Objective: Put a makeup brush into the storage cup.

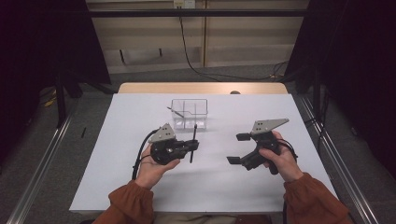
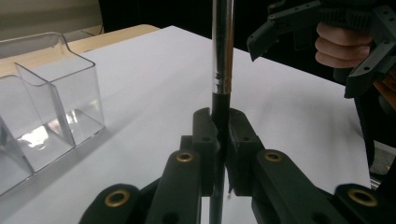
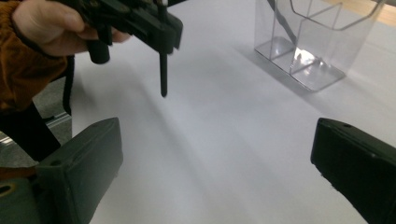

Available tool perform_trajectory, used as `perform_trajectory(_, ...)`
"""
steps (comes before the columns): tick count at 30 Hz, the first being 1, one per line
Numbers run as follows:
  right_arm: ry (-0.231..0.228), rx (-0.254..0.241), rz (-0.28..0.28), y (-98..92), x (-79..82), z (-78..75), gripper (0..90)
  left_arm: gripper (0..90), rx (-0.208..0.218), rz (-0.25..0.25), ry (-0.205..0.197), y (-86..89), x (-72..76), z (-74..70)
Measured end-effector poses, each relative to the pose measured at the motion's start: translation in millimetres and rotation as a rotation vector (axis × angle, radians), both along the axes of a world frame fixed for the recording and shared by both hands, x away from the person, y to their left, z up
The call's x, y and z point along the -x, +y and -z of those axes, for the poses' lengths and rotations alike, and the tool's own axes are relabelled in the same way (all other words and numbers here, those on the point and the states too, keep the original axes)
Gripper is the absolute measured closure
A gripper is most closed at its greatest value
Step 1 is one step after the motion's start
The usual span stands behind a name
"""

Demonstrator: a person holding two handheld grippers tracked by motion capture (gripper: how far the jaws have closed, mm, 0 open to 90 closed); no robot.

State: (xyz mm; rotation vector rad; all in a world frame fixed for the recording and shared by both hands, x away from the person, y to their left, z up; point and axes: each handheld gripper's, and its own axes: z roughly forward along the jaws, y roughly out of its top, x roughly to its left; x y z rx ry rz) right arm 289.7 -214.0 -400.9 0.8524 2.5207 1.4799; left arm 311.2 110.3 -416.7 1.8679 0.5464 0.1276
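The left gripper was clenched on a thin black pen, whose dark barrel was pinched between the pads in the left gripper view, with a chrome section rising above them. In the high view the pen was held clear of the white table, just short of the clear divided organizer on the person's side. Its long axis ran toward and away from that organizer, the far end nearly reaching the organizer's near wall, the near end pointing back toward the person. Inside the organizer one slim item was seen leaning; what it was could not be told.

The right gripper was released, its jaws spread wide with nothing between them, and it was held well off to the right of the organizer, farther from it than the left one. From the right gripper view the pen was seen hanging below the left gripper, tip down over bare table.

The coming move was judged to turn on this alignment: the pen already pointed at the organizer, so only a short carry forward and a tilt upright over a compartment seemed needed, by the nearer left hand.
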Motion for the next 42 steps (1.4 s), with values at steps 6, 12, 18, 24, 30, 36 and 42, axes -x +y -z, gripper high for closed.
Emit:
perform_trajectory(6,-0.023,0.0,0.055,-11.1,5.8,5.9,2.0,84.0,0.001,-0.017,-0.004,7.9,-0.5,-2.4)
perform_trajectory(12,-0.06,-0.021,0.106,-20.8,15.3,9.3,2.0,84.0,0.002,-0.029,-0.007,13.3,-0.1,-4.4)
perform_trajectory(18,-0.065,-0.027,0.15,-28.1,23.2,16.6,2.4,84.0,-0.006,-0.043,-0.012,20.7,-1.0,-5.4)
perform_trajectory(24,-0.068,-0.044,0.192,-37.4,30.7,21.1,2.6,84.0,-0.002,-0.061,-0.016,28.3,-2.0,-7.8)
perform_trajectory(30,-0.098,-0.054,0.263,-48.8,39.5,23.4,0.5,84.0,-0.004,-0.073,-0.022,32.4,-3.7,-10.9)
perform_trajectory(36,-0.153,-0.081,0.333,-59.8,46.4,27.3,0.5,84.0,0.006,-0.092,-0.039,36.2,-8.3,-17.3)
perform_trajectory(42,-0.178,-0.1,0.377,-67.7,51.5,34.1,0.6,84.0,0.011,-0.12,-0.044,40.3,-15.8,-19.0)
